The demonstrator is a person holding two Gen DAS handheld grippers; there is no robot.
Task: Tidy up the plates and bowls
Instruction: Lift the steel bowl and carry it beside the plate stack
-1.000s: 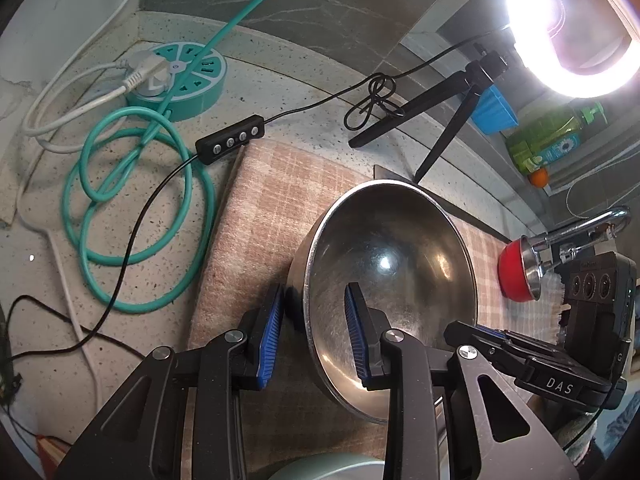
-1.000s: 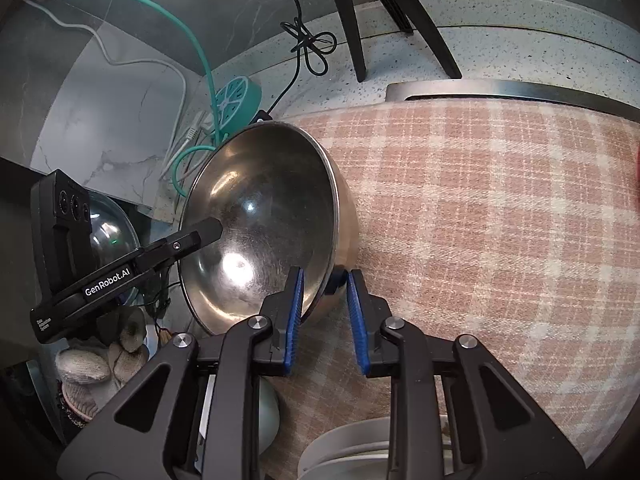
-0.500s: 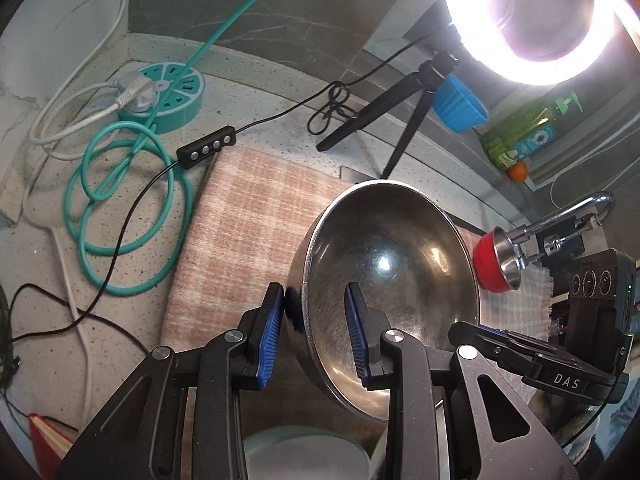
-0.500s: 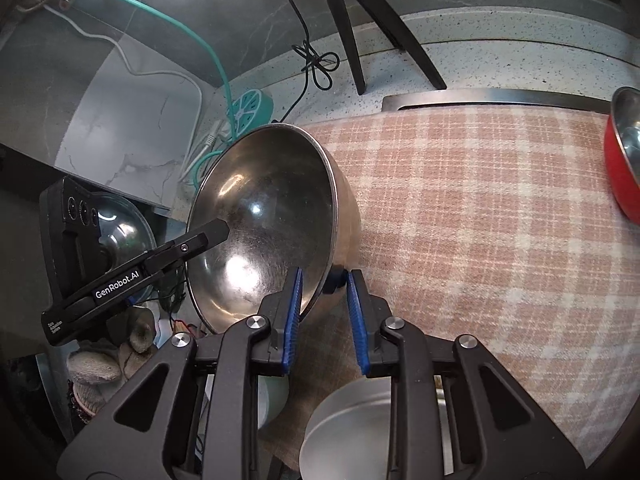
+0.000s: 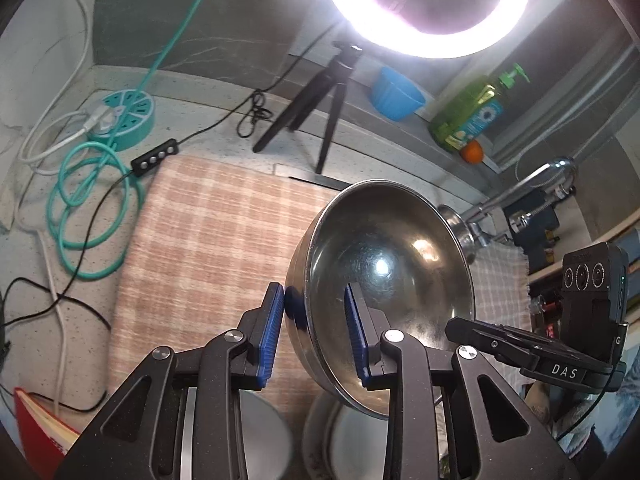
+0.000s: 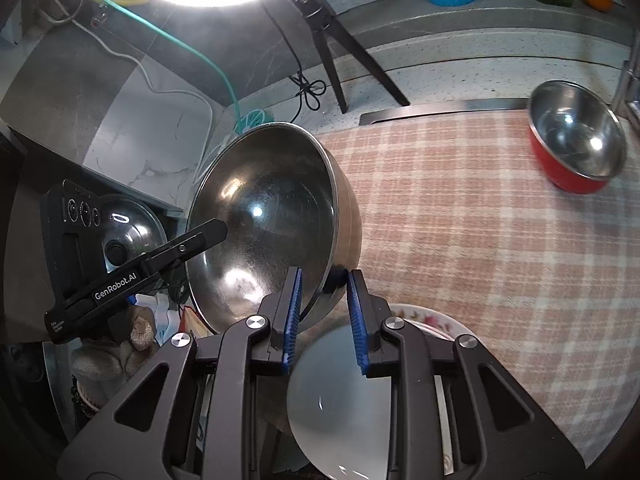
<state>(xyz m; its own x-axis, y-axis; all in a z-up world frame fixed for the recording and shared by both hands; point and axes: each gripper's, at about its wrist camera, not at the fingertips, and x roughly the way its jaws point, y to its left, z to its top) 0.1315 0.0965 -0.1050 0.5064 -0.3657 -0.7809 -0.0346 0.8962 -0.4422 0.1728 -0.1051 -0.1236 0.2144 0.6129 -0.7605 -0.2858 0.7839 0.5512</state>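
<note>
At the far left of the speckled counter a round teal power strip (image 5: 127,123) sits by its coiled cord. The left gripper (image 5: 314,334) grasps the left rim of the large round stainless steel bowl (image 5: 384,280), one blue pad outside the wall and one inside; the bowl is tilted above the pink checked cloth (image 5: 208,240). The right gripper (image 6: 324,316) clamps the opposite rim (image 6: 320,280). Below the right gripper lie a pale round bowl (image 6: 340,408) and a floral plate (image 6: 432,320). A red-sided steel bowl (image 6: 576,140) stands far right on the cloth
</note>
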